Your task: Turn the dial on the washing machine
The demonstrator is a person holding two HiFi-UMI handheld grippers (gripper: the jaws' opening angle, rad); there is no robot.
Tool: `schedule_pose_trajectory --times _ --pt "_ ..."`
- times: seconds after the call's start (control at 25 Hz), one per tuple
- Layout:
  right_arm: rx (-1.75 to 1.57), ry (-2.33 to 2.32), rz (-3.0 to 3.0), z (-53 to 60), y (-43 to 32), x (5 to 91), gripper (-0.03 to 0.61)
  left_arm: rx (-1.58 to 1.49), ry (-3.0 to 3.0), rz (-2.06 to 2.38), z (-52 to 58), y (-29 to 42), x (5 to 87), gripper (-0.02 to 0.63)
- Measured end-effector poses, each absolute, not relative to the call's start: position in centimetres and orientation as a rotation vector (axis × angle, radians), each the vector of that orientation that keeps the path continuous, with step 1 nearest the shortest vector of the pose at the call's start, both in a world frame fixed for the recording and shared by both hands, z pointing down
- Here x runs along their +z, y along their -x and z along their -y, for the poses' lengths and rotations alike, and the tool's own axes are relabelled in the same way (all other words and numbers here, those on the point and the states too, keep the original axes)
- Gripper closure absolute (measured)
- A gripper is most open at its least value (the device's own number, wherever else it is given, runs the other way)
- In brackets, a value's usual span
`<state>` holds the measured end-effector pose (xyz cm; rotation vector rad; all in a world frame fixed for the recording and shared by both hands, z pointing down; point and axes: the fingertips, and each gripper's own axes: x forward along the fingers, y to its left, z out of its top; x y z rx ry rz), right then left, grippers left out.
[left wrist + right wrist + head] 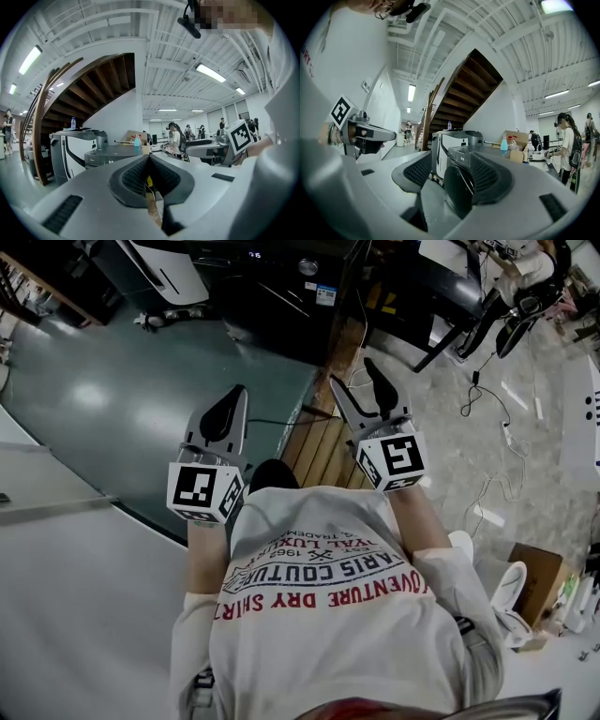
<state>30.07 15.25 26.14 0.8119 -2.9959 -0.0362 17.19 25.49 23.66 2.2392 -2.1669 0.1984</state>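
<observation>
Right gripper view: your right gripper (pixel 452 160) jaws spread, washing machine (pixel 458 190) well ahead, framed between them. Left gripper (pixel 149 161) jaws pressed together.

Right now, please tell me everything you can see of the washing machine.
The washing machine is a dark, boxy front-loader standing ahead of the person, next to a white-and-black unit. Its upper front carries a round silver dial, small lit digits and a blue sticker. Its dark round door looks shut. Nothing touches it.
</observation>
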Motion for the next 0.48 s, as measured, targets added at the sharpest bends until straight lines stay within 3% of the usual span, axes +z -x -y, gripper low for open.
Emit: schedule_pose_trajectory --times 0.48 --pt "0.027 -0.855 2.970 -12.0 -26.4 27.4 0.322 0.269 -2.199 2.130 -23.2 -12.8 25.1 0.598"
